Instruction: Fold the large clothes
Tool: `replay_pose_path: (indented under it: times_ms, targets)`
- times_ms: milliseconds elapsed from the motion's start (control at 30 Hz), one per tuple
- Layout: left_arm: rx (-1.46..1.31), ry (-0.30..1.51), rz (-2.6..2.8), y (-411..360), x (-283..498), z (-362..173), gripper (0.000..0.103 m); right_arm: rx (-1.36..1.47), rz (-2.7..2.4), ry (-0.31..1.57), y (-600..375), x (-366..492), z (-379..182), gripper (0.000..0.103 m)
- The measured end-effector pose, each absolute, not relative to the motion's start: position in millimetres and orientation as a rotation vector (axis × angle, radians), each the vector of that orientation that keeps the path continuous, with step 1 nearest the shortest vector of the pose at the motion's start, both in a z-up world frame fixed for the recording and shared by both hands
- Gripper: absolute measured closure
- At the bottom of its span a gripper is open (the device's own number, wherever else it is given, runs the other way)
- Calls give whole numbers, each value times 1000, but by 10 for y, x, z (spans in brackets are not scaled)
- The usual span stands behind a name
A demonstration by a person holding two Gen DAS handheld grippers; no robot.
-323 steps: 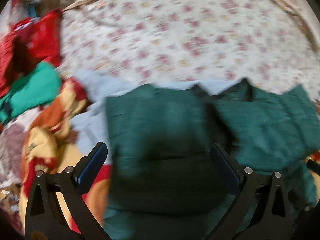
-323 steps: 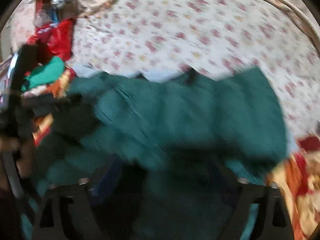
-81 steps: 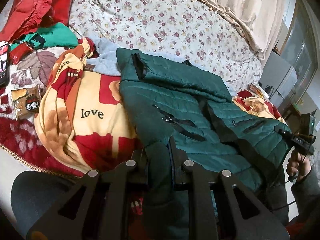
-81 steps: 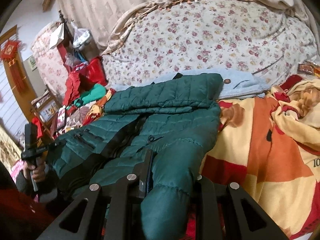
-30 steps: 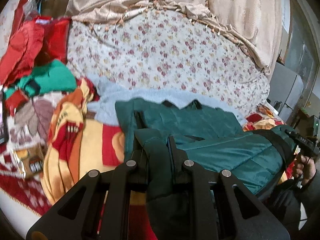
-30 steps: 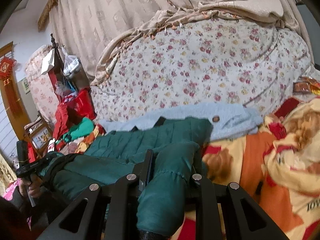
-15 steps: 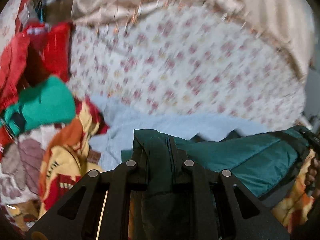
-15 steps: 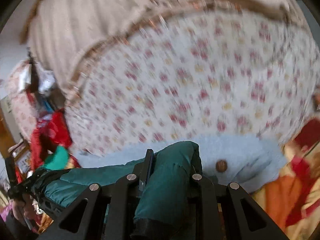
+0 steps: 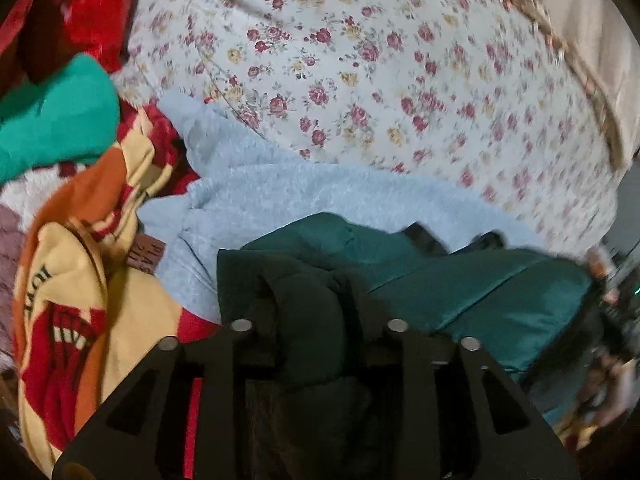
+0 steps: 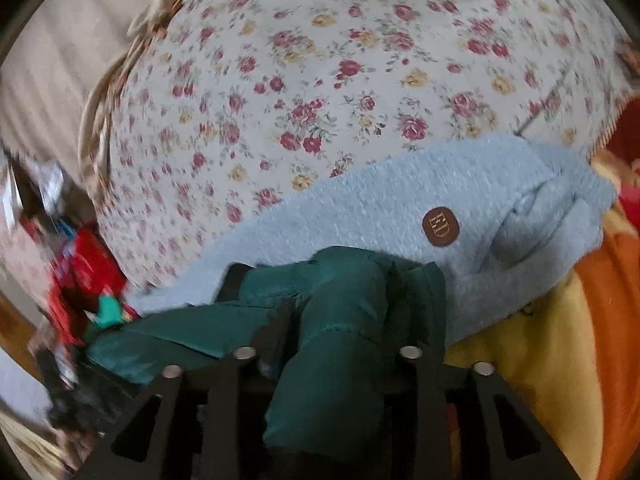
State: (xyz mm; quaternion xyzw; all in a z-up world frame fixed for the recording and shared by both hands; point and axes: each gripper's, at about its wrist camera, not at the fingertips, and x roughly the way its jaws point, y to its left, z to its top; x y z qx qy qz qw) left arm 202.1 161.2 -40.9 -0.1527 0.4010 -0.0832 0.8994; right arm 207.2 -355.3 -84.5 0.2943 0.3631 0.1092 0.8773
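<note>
The dark green puffer jacket (image 9: 480, 284) has a smooth, slightly shiny quilted shell and black trim at the collar. It is stretched sideways in a long band, bunched into a thick roll at each end where it is pinched. In the left wrist view the bunched end looks nearly black in shadow, and the body runs off to the right. In the right wrist view the jacket (image 10: 332, 320) runs off to the left. Its far edge lies over pale blue fleece.
</note>
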Motion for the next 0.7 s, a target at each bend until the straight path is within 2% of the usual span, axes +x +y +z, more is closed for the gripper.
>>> replay_pose_path:
  times_ms: [33,100,133,167,200,233,333,467,700]
  targets:
    - [-364,818,-205,1654,2008,-347,54,655,240,750,-3584,2031,-794,57]
    - [-411,786,-241,1703,1954,-226,47,725,276,708,-3643,1917,-650,51]
    - [-431,757,-267,1731,1912,-145,42,732,286,678,-3659,1857,-569,39]
    - [-445,731,-280,1752,1877,-81,32,723,285,649,-3667,1798,-484,27]
    - [-453,697,-274,1776,1838,-9,28,706,283,609,-3672,1716,-389,26]
    - [-456,650,-254,1815,1786,68,25,695,288,586,-3666,1668,-320,25]
    - [-516,577,-212,2003,1698,202,24,637,344,550,-3600,1547,-141,25]
    - [-588,619,-124,2149,1761,110,24,520,401,558,-3420,1477,-49,25]
    - [-546,633,-100,2105,1747,77,24,426,431,587,-3155,1489,-115,25]
